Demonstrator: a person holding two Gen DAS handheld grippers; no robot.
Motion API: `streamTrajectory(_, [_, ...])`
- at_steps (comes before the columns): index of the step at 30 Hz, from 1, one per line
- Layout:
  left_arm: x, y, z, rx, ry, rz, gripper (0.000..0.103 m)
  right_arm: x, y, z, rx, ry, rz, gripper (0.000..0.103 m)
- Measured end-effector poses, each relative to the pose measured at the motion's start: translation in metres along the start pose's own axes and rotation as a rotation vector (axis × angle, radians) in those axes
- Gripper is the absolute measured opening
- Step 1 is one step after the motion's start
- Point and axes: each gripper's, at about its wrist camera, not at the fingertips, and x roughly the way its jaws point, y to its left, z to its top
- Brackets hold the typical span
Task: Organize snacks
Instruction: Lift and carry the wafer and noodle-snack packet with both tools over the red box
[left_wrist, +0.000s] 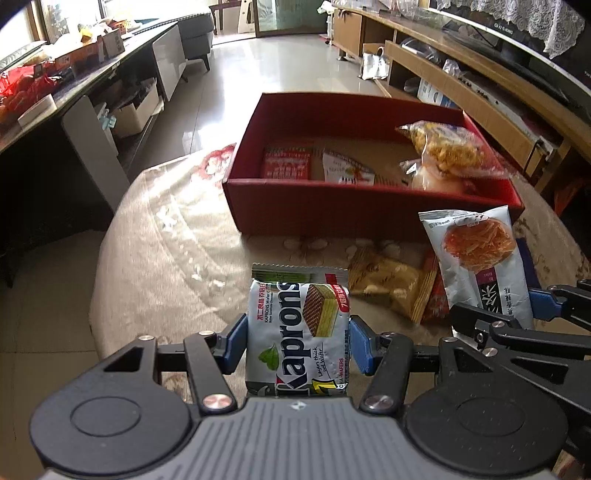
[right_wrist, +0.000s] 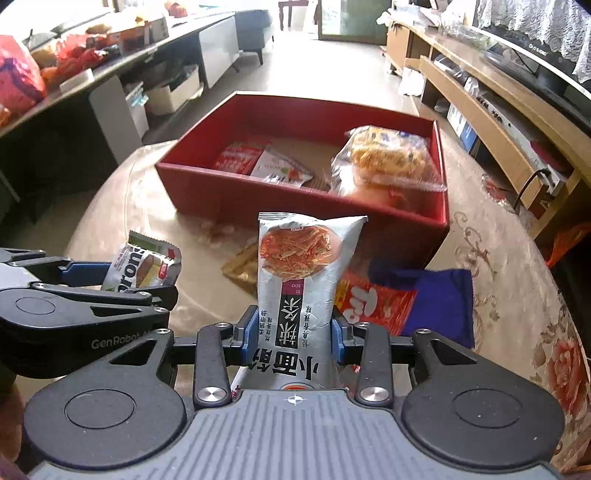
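Two packets are being held clamped: wafer pack (left_wrist: 298, 332) by left claw (left_wrist: 297, 341), noodle pouch (right_wrist: 295, 291) by right claw (right_wrist: 294, 338), red box (right_wrist: 295, 206) lying ahead on the bench (left_wrist: 166, 236).

Ahead of both tongs stands the red box (right_wrist: 295, 199), its near wall the one barrier to cross. Inside, the right end is filled by a bulky clear bag of snacks (right_wrist: 388, 158), and two flat packets (right_wrist: 258, 160) lie at the left; bare cardboard floor shows between them. Between the tongs and the box, a gold packet (left_wrist: 384, 284), a red packet (right_wrist: 373, 301) and a blue packet (right_wrist: 439, 295) crowd the table (left_wrist: 166, 236). To the left of the left tongs the cloth lies open.
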Motion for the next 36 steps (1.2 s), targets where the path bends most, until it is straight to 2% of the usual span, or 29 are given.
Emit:
streamTrajectory(12, [-0.005, -0.007, 0.034, 0.020, -0.061, 0.005, 0.056, -0.002, -0.012, 0.026, 0.049, -0.060, 0.008, 0.046])
streamTrajectory(36, [0.009, -0.024, 0.095, -0.005, -0.129, 0.008, 0.056, 0.006, -0.042, 0.076, 0.123, -0.150, -0.030, 0.046])
